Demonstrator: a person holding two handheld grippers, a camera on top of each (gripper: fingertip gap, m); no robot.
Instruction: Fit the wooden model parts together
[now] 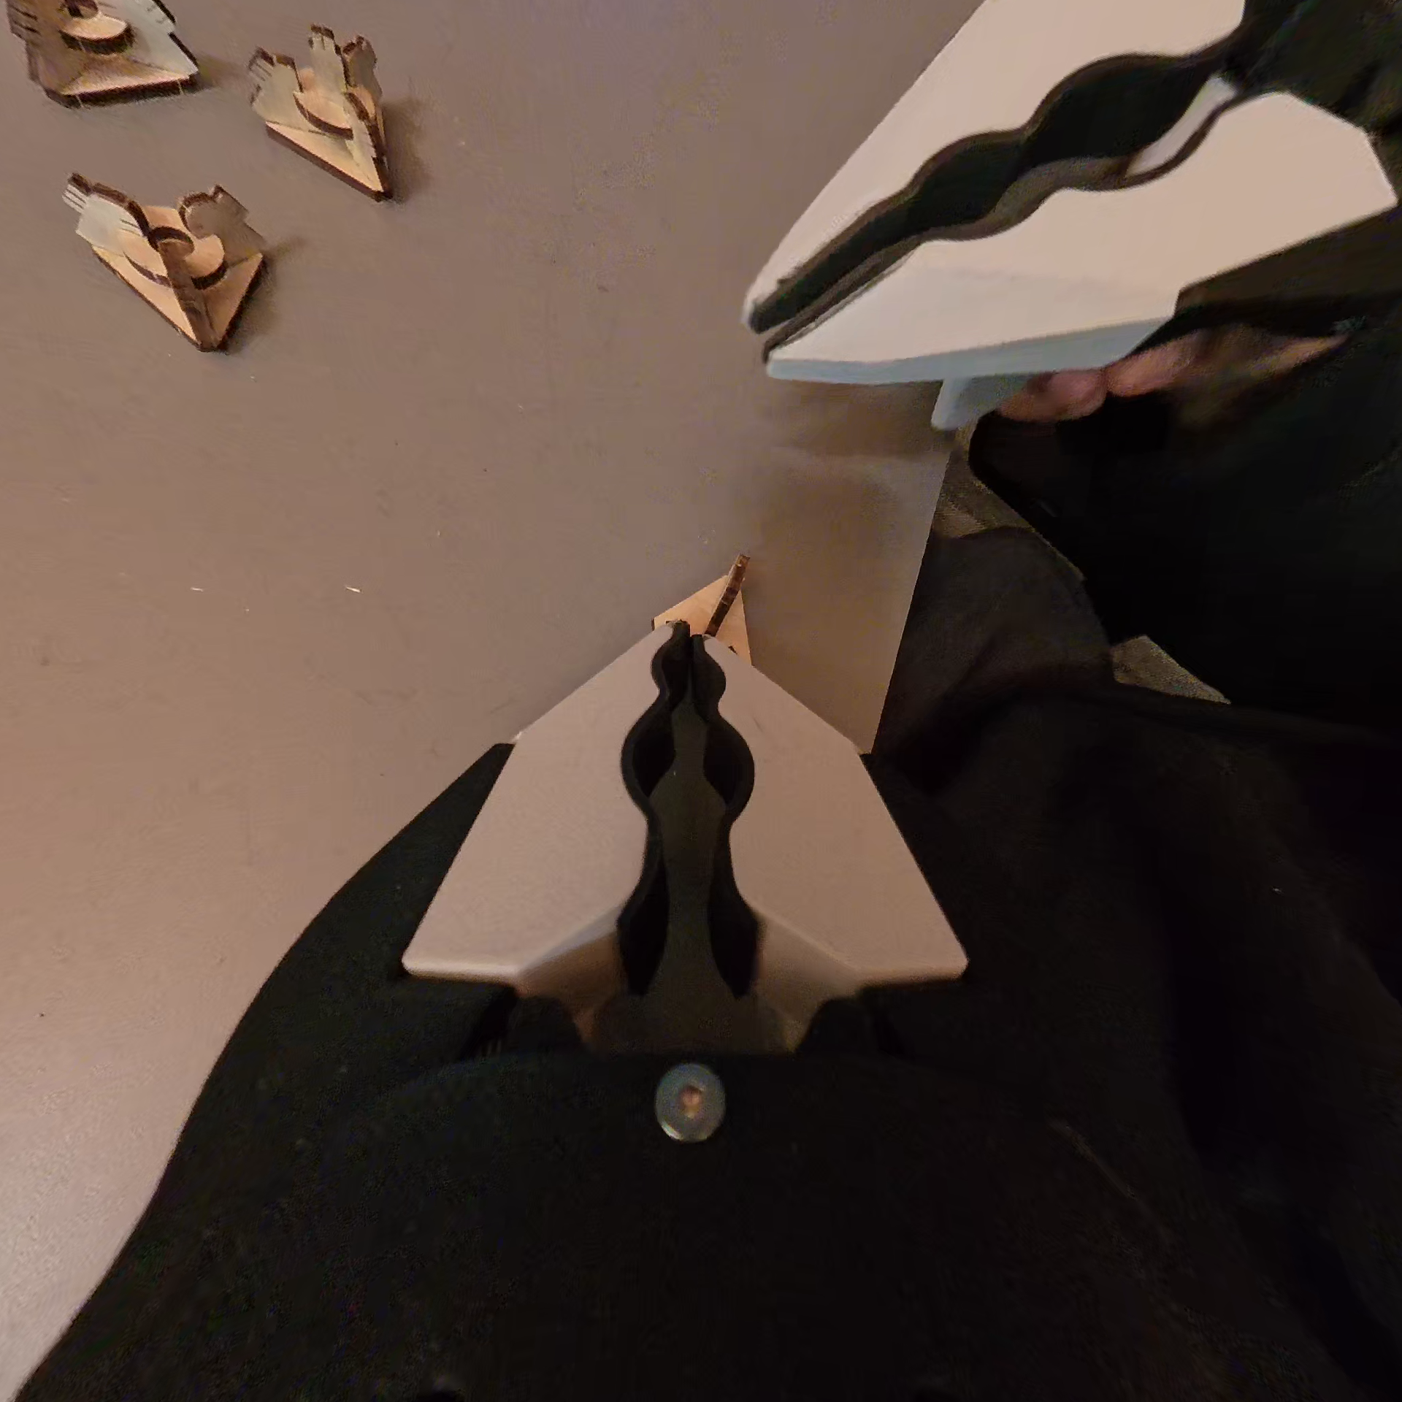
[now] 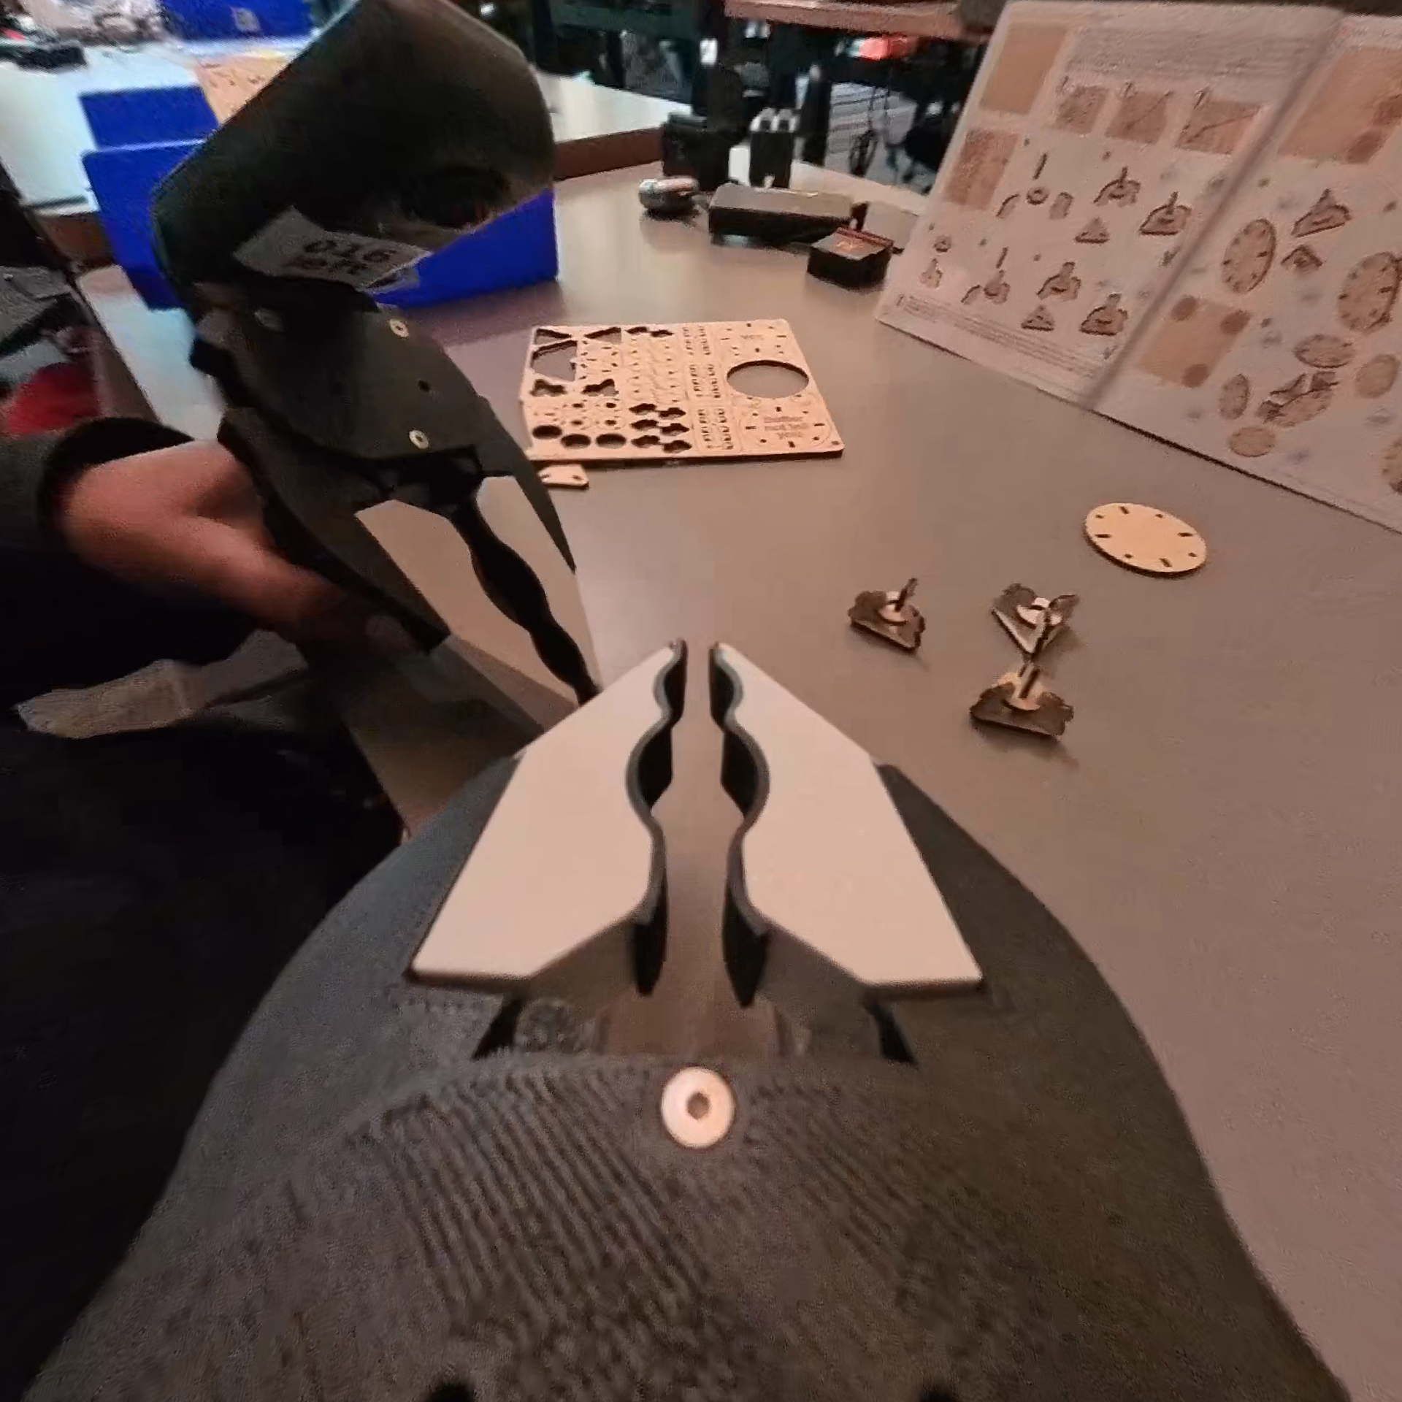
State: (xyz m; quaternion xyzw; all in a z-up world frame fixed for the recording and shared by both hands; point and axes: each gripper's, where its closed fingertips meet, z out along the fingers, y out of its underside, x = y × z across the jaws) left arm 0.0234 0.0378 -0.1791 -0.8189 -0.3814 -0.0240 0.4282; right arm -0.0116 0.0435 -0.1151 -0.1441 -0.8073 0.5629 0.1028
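Left wrist view: the left gripper [image 1: 689, 633] has its jaws drawn together at the tips, and a small wooden assembly [image 1: 724, 611] shows just past them toward 12 o'clock, near the table's edge [image 1: 910, 607]; the tips hide most of it, so I cannot tell whether the pads pinch its thin upright plate or merely sit against it. At 10 to 11 o'clock three like wooden assemblies [image 1: 178, 258] stand on the grey table, well apart from the gripper. At 1 to 2 o'clock the right gripper [image 1: 766, 322] hangs above the table, blurred, a hand [image 1: 1062, 391] beneath it.

Right wrist view: the right gripper [image 2: 698, 651] stands with a narrow gap between its fingers and nothing in it; the left gripper [image 2: 584, 686] reaches down at 10 o'clock, its tips hidden behind the near finger. At 2 o'clock sit the three assemblies [image 2: 1020, 702]; beyond them a slotted wooden disc [image 2: 1144, 540], at 12 o'clock a punched-out plywood sheet [image 2: 675, 391], and at 1 to 2 o'clock an open instruction sheet [image 2: 1138, 227].

By the look of it the piece is thin laser-cut plywood: light, stiff, brittle at its slender tabs, likely press-fitted; the flat base edge seems a safer hold than the upright fin.
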